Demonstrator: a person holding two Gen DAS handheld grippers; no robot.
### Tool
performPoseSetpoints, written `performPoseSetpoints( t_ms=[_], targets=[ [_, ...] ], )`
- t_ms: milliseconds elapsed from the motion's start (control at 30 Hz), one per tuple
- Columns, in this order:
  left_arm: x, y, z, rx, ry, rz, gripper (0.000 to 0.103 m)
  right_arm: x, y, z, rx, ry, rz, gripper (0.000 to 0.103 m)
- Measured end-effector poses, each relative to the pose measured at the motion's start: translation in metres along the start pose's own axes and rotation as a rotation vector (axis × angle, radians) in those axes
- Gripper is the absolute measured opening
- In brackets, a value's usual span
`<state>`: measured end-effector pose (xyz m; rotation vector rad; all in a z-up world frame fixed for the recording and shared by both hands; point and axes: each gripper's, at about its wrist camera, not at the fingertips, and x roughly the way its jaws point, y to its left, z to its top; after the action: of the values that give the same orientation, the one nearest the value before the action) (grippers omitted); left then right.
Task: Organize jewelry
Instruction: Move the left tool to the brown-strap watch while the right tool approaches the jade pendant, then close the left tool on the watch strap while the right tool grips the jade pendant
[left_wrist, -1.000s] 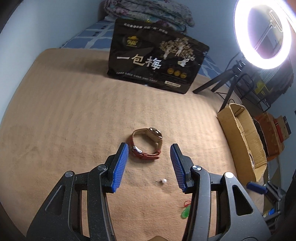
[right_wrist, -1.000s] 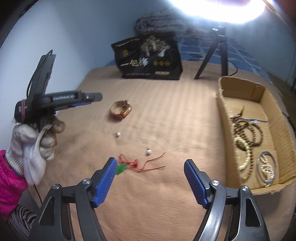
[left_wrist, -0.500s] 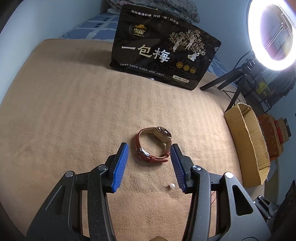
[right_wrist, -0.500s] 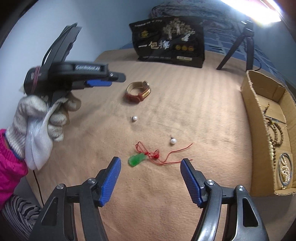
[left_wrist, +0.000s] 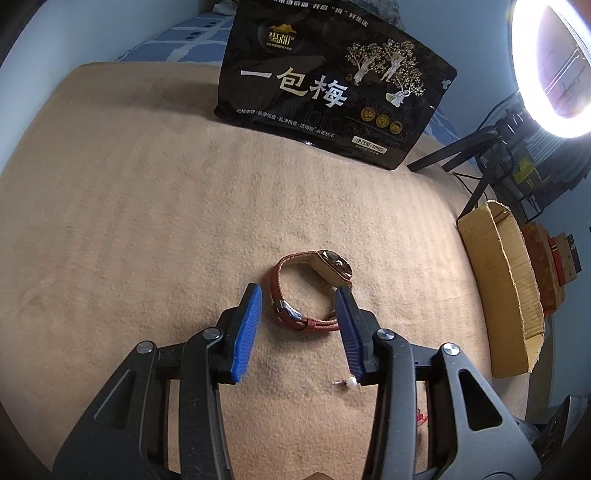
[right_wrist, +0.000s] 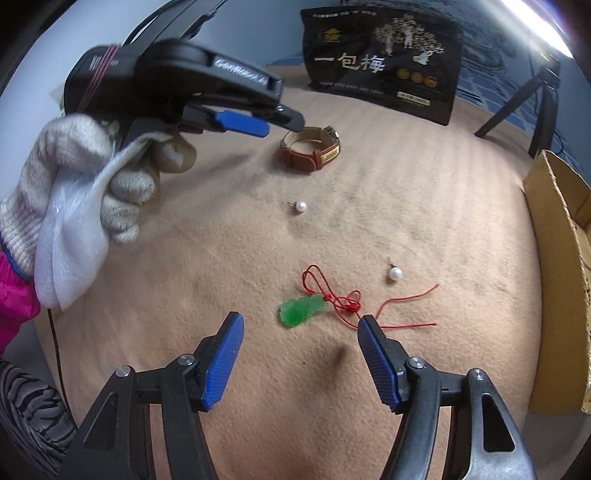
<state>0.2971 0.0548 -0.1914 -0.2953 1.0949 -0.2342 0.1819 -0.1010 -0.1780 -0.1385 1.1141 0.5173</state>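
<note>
A watch with a red-brown leather strap (left_wrist: 314, 291) lies on its side on the tan blanket. My left gripper (left_wrist: 299, 299) is open, its blue pads on either side of the strap's near end, just above it. In the right wrist view the watch (right_wrist: 310, 151) sits just past the left gripper's tip (right_wrist: 284, 122). My right gripper (right_wrist: 300, 325) is open and empty, low over a green jade pendant (right_wrist: 301, 310) on a red cord (right_wrist: 347, 301). Two pearl earrings (right_wrist: 301, 206) (right_wrist: 394, 273) lie between pendant and watch; one also shows in the left wrist view (left_wrist: 350, 383).
A cardboard box (left_wrist: 498, 280) stands at the blanket's right edge, also seen in the right wrist view (right_wrist: 554, 266). A black snack bag (left_wrist: 332, 81) stands upright at the back. A ring light (left_wrist: 554, 66) on a tripod stands back right. The gloved hand (right_wrist: 92, 184) holds the left gripper.
My left gripper has moved forward and down until its pads flank the watch. My right gripper has moved forward and lower toward the green pendant. Both stay open.
</note>
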Motion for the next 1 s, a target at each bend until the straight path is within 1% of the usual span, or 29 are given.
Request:
performPoseSetpoints(
  t_ms=[67,200,267,333,367,433,500,567,667,733,867,1000],
  targets=[
    [0.003,0.000,0.000,0.001,0.006,0.000,0.039,0.002,0.001,0.000,-0.006,0.003,0.001,0.065],
    [0.011,-0.001,0.000,0.004,0.018,0.001,0.039,0.011,0.005,0.001,-0.026,0.014,-0.010,0.059],
    [0.015,-0.001,0.000,0.003,0.024,-0.001,0.038,0.015,0.007,0.000,-0.037,0.020,-0.026,0.054],
    [0.018,-0.001,0.000,0.002,0.028,-0.001,0.033,0.016,0.006,0.001,-0.041,0.016,-0.034,0.049],
    [0.019,-0.001,0.000,0.002,0.030,0.000,0.033,0.015,0.006,0.001,-0.040,0.014,-0.035,0.046],
    [0.020,-0.002,0.000,0.002,0.030,0.005,0.033,0.015,0.003,0.002,-0.035,0.012,-0.041,0.035],
    [0.021,-0.001,0.000,0.001,0.030,0.007,0.031,0.015,0.000,0.002,-0.034,0.013,-0.042,0.030],
    [0.021,0.001,-0.001,-0.003,0.030,0.013,0.023,0.014,-0.001,0.001,-0.037,0.015,-0.051,0.021],
    [0.021,0.007,-0.001,-0.022,0.031,0.020,0.013,0.014,-0.005,0.002,-0.030,0.012,-0.046,0.018],
    [0.021,0.011,-0.001,-0.032,0.034,0.011,0.013,0.013,-0.005,0.002,-0.028,0.009,-0.045,0.018],
    [0.021,0.011,-0.002,-0.025,0.029,0.028,0.009,0.011,-0.003,0.001,-0.027,0.005,-0.047,0.018],
    [0.019,0.011,-0.002,-0.029,0.024,0.028,0.007,0.010,-0.005,0.002,-0.023,0.002,-0.045,0.018]
  ],
)
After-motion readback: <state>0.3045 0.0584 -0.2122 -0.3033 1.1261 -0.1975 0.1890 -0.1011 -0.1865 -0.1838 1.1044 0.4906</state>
